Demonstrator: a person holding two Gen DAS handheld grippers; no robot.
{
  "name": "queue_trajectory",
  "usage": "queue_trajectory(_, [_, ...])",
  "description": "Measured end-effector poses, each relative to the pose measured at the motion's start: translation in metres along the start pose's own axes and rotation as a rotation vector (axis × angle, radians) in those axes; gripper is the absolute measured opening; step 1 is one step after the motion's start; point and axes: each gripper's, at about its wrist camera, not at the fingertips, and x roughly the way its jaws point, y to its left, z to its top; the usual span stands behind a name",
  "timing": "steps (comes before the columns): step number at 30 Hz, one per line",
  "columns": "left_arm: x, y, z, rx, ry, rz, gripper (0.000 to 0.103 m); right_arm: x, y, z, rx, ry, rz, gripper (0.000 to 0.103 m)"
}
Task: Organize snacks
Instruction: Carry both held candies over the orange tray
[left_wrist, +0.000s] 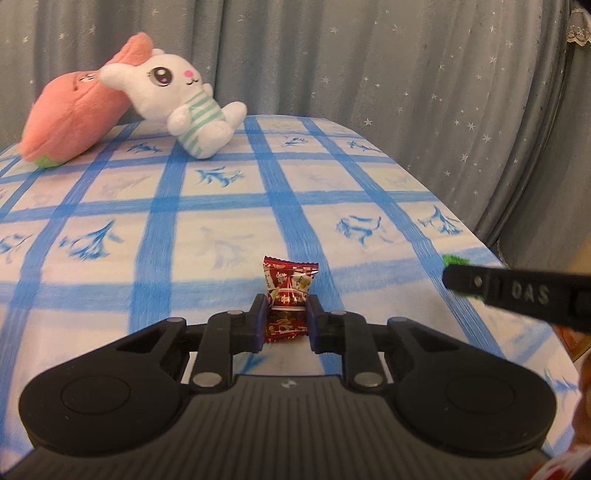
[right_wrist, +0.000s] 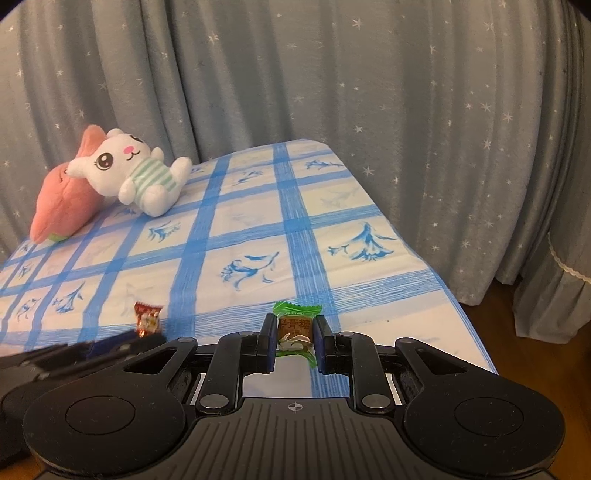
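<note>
Left gripper (left_wrist: 285, 314) had its jaws closed on a red candy (left_wrist: 288, 291), held upright with the top twist of the wrapper standing clear above the pads. Right gripper (right_wrist: 295, 338) had its jaws closed on a green candy (right_wrist: 294, 326), wrapper ends sticking out front and back. Both were pinched across the middle, probably because the twisted ends are too thin to hold.

Both candies sat above the near edge of the table (left_wrist: 221, 206), under a blue-checked cloth. Whether either wrapper touched the cloth, I could not tell. The two grippers were side by side, each visible at the edge of the other's view; this looked like a carry toward a sorting spot, but no container showed in either view.

Count: two candies, one red, one green. Two plush toys at the far left corner: a white bunny (left_wrist: 177, 99) leaning on a pink plush (left_wrist: 74, 114). Star-print curtain (left_wrist: 369, 55) hung behind.
</note>
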Motion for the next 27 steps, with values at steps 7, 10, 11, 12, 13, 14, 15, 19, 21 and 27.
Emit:
queue_trajectory(7, [-0.061, 0.017, -0.021, -0.022, -0.003, 0.026, 0.019, -0.027, 0.021, -0.009, -0.042, -0.003, 0.03, 0.02])
queue_trajectory(10, [-0.089, 0.025, -0.033, -0.035, -0.001, 0.039, 0.019, -0.045, 0.035, -0.022, -0.064, 0.003, 0.049, 0.02])
queue_trajectory(11, [-0.099, 0.029, -0.037, -0.044, 0.001, 0.045, 0.019, -0.052, 0.04, -0.027, -0.074, 0.003, 0.053, 0.02])
queue_trajectory(12, [-0.108, 0.031, -0.041, -0.051, 0.003, 0.048, 0.019, -0.059, 0.045, -0.033, -0.084, 0.004, 0.057, 0.02])
queue_trajectory(13, [-0.117, 0.034, -0.044, -0.058, 0.005, 0.049, 0.019, -0.066, 0.05, -0.04, -0.091, 0.008, 0.063, 0.02])
queue_trajectory(14, [-0.127, 0.036, -0.048, -0.063, 0.005, 0.053, 0.019, -0.073, 0.055, -0.046, -0.097, 0.013, 0.07, 0.02])
queue_trajectory(15, [-0.136, 0.038, -0.052, -0.067, 0.007, 0.056, 0.019, -0.079, 0.06, -0.053, -0.106, 0.018, 0.075, 0.02])
queue_trajectory(19, [-0.173, 0.042, -0.068, -0.074, 0.019, 0.059, 0.019, -0.106, 0.072, -0.08, -0.106, 0.042, 0.086, 0.02])
queue_trajectory(21, [-0.191, 0.044, -0.077, -0.087, 0.028, 0.056, 0.019, -0.121, 0.076, -0.092, -0.099, 0.051, 0.09, 0.02])
queue_trajectory(27, [-0.239, 0.046, -0.1, -0.09, 0.04, 0.047, 0.019, -0.166, 0.09, -0.122, -0.082, 0.073, 0.09, 0.02])
